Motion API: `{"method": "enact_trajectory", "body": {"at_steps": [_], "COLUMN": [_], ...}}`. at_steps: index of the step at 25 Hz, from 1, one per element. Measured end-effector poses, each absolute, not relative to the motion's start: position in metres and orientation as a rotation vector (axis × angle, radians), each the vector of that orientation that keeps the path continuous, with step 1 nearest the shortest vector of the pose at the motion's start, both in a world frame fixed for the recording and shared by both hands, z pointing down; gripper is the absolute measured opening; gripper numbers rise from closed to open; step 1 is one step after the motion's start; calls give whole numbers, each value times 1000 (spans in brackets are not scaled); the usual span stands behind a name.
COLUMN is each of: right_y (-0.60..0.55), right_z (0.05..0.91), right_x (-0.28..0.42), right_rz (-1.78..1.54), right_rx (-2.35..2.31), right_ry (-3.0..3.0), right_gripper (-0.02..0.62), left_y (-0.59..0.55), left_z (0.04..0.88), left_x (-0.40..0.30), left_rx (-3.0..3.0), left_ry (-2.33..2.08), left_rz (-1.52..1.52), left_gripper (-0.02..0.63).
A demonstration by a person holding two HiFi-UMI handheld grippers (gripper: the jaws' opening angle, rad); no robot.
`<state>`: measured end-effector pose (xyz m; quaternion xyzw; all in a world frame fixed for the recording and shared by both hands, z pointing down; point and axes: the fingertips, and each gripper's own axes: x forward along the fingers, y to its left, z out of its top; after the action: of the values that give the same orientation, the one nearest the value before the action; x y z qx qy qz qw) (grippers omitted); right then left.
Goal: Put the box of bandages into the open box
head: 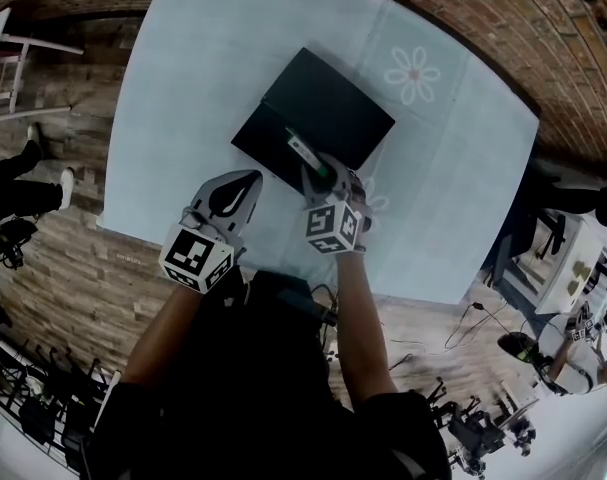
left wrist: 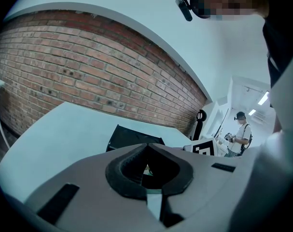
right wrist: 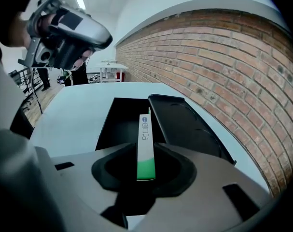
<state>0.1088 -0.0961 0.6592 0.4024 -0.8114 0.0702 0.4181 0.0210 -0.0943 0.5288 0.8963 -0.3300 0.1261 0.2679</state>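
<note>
The black open box [head: 333, 118] lies on the light blue table [head: 183, 88], its tray [right wrist: 119, 122] on the left and its lid [right wrist: 185, 124] folded out to the right. The bandage box [head: 303, 153], narrow and white with a green end [right wrist: 145, 144], stands on edge between the jaws of my right gripper [head: 318, 175], its far end over the tray's near rim. Those jaws are open, slightly apart from the box. My left gripper [head: 245, 183] hangs to the left over the table's near part, shut and empty; from it I see the black box [left wrist: 132, 138] ahead.
A flower print [head: 413, 73] marks the tablecloth beyond the black box. The table's near edge [head: 183, 243] runs just behind both grippers. A brick wall [right wrist: 223, 62] stands past the table. A person [left wrist: 240, 132] stands far off to the right.
</note>
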Motion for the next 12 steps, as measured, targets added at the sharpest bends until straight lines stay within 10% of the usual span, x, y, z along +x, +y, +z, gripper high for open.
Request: {"method": "enact_trajectory", "body": {"at_steps": [12], "right_y": [-93], "right_z": [650], "right_x": [113], "right_rz": [45], "right_rx": [1055], "right_ry": [-1991], "right_gripper": [109], "left_y": [-98], "left_z": [526], "left_x": [18], "left_rx": [2424], "left_ry": [-902], "left_rz": [320], "left_gripper": [31]}}
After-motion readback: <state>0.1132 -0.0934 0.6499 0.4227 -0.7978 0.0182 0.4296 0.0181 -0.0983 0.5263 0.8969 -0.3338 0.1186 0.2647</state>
